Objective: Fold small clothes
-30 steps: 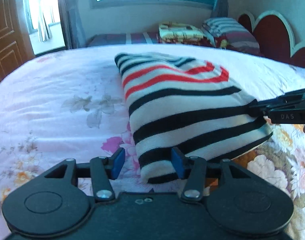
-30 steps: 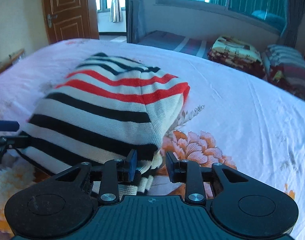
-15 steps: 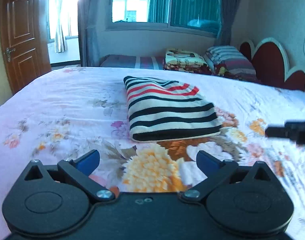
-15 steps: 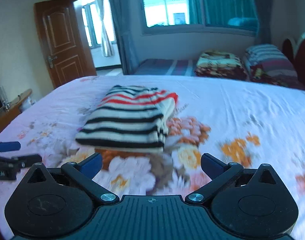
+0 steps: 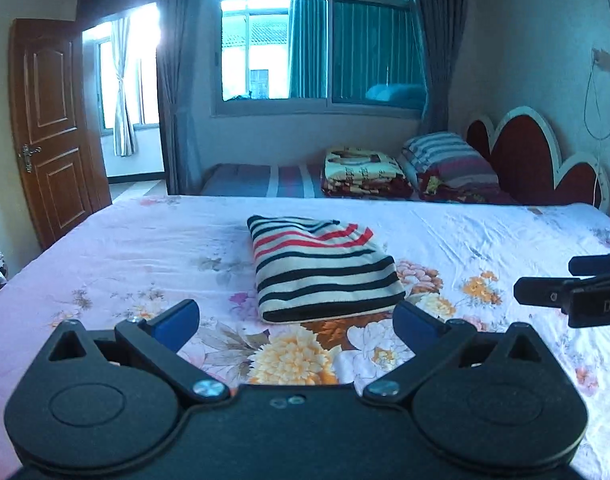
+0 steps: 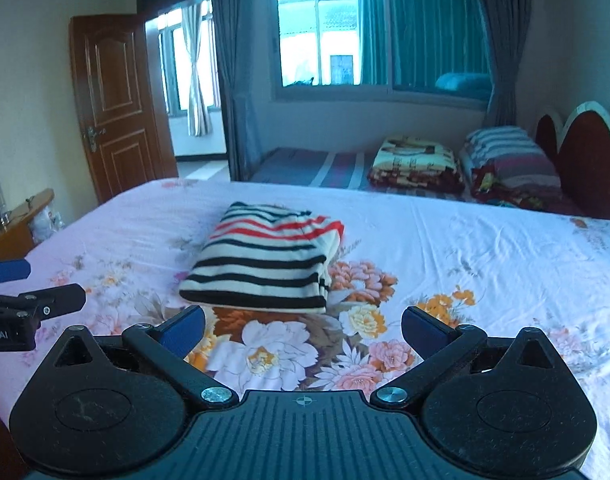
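Note:
A folded knit garment with black, white and red stripes lies flat on the floral bedsheet; the right wrist view shows the garment too. My left gripper stands open, drawn back from the garment's near edge, nothing between its blue pads. My right gripper is open as well, empty, back from the garment and above the printed flowers. In the left wrist view the right gripper pokes in at the right edge. In the right wrist view the left gripper enters at the left edge.
A second low bed behind holds a folded blanket and striped pillows. A red headboard stands at the right, a wooden door at the left. A wooden side table sits beside the bed's left edge.
Both grippers let go of the folded garment's near corners, opened wide and pulled back and upward. The garment now lies alone on the bed, farther away in both views.

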`<control>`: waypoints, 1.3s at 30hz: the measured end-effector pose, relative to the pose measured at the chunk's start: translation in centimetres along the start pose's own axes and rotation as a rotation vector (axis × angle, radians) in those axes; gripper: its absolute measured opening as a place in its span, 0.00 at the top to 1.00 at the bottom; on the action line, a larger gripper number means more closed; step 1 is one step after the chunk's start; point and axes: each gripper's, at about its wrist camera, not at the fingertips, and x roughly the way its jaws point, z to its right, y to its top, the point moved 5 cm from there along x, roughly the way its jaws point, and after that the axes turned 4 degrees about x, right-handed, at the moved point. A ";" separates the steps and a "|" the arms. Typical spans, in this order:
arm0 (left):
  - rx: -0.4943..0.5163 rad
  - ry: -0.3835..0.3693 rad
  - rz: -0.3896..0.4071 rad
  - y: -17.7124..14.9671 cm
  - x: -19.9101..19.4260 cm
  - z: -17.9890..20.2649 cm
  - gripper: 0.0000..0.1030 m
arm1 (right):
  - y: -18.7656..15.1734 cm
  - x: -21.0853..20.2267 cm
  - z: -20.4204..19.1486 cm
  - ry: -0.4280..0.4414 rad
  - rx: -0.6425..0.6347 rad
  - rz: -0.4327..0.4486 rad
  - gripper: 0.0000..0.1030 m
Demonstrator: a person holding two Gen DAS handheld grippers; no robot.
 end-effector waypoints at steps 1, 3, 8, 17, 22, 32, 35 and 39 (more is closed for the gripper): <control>-0.001 -0.006 0.006 0.0 -0.2 0.0 0.01 | 0.0 -0.4 -0.1 -0.001 0.007 0.005 0.00; -0.006 0.001 0.010 -0.2 -0.5 0.0 0.01 | -0.3 -1.0 -0.4 0.005 0.020 0.010 0.00; -0.023 -0.001 0.019 -0.2 -1.5 0.0 0.01 | -1.1 -2.4 -1.1 0.016 0.004 0.017 0.00; -0.007 -0.017 0.047 0.3 -2.7 1.0 0.01 | -0.7 -4.4 0.0 0.010 0.025 0.056 0.00; -0.003 -0.018 0.050 0.4 -2.9 1.5 0.01 | -0.6 -4.9 0.4 0.008 0.030 0.064 0.00; 0.007 -0.024 0.059 0.5 -2.9 1.9 0.01 | -0.5 -5.2 0.8 0.002 0.026 0.072 0.00; 0.011 -0.029 0.063 0.6 -2.8 2.2 0.01 | -0.4 -5.4 1.0 -0.003 0.031 0.073 0.00; 0.012 -0.031 0.067 0.7 -2.7 2.3 0.01 | -0.4 -5.7 1.1 -0.004 0.030 0.075 0.00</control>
